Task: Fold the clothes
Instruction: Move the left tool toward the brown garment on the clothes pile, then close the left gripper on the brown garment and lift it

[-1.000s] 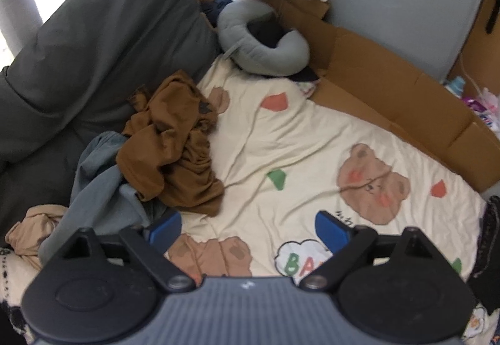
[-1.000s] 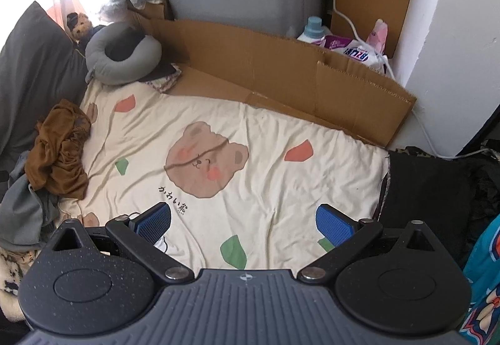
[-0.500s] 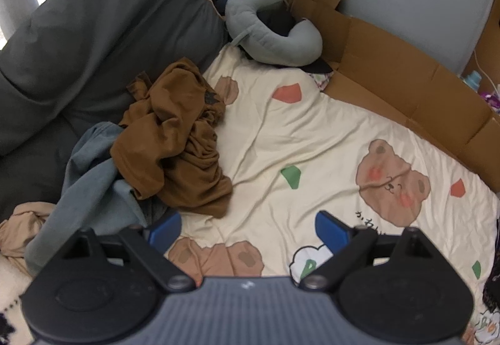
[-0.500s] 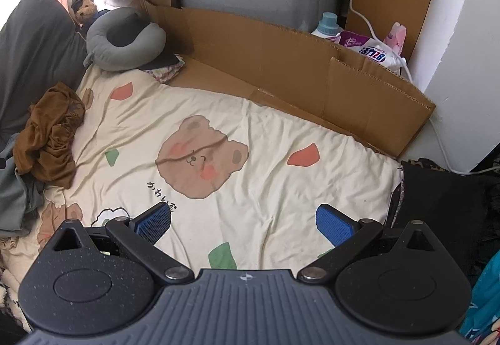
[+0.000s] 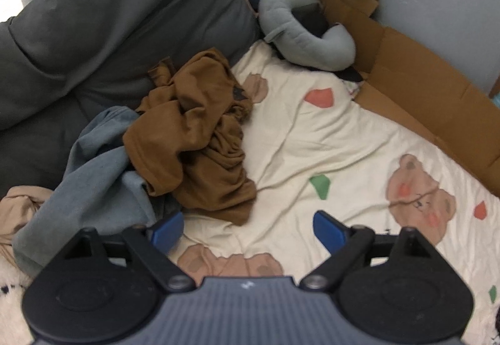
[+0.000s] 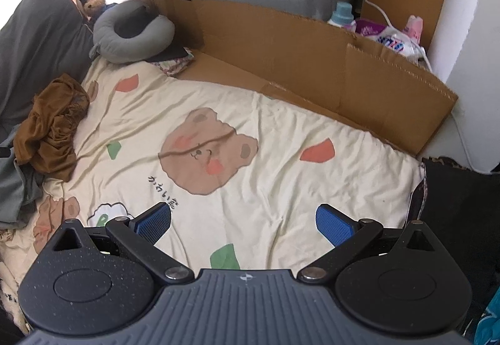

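Left hand-held gripper: low centre of its frame, tilted steeply down toward the bed, jaws spread wide and released, nothing between the blue pads. Jaws noted as just having narrowed a little, with only bedsheet showing in the gap. Left pad just in front of the edge of the clothes heap; contact cannot be told.

Right hand-held gripper: low centre of its frame, likewise angled down, jaws released and wide, grasping nothing; bare sheet below.

Clothes: unfolded, heaped at left of the left-wrist frame. Brown garment crumpled on top, deep creases, one edge spilling onto the cream bear-print sheet. Blue-grey garment bunched beneath and to its lower left. Tan garment wadded at far left edge. Heap backed by a dark grey duvet at upper left.

Grey neck pillow at upper centre, beside cardboard along the right.
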`<control>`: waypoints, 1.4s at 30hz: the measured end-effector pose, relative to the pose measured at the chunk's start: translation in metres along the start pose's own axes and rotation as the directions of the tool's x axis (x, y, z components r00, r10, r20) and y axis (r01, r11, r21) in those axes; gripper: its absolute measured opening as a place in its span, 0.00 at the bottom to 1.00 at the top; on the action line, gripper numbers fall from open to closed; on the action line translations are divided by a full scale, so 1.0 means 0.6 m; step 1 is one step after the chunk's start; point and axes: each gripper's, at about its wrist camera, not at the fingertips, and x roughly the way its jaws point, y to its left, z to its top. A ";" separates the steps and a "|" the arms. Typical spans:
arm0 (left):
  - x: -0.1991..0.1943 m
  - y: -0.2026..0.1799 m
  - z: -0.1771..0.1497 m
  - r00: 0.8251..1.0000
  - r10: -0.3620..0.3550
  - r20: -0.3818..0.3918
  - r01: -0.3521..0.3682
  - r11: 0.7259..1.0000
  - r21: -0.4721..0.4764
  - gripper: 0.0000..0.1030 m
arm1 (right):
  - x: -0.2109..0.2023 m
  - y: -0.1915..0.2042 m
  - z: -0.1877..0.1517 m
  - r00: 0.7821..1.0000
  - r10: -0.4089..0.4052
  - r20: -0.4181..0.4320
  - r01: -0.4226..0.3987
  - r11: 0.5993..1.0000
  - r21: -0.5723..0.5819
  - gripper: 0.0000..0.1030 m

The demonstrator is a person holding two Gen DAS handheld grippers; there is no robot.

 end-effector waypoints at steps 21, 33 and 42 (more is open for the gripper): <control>0.094 0.037 -0.027 0.986 0.135 0.100 -0.126 0.988 -0.089 0.91 | 0.096 -0.007 -0.071 0.997 0.068 -0.025 -0.070 0.996 -0.052 0.99; 0.153 0.079 -0.043 0.957 0.212 0.200 -0.190 0.974 -0.124 0.72 | 0.163 -0.014 -0.102 0.991 0.134 -0.030 -0.135 0.990 -0.045 0.98; 0.209 0.137 -0.034 0.953 0.252 0.170 -0.228 0.962 -0.150 0.71 | 0.177 0.003 -0.121 0.983 0.173 -0.064 -0.178 0.980 -0.085 0.92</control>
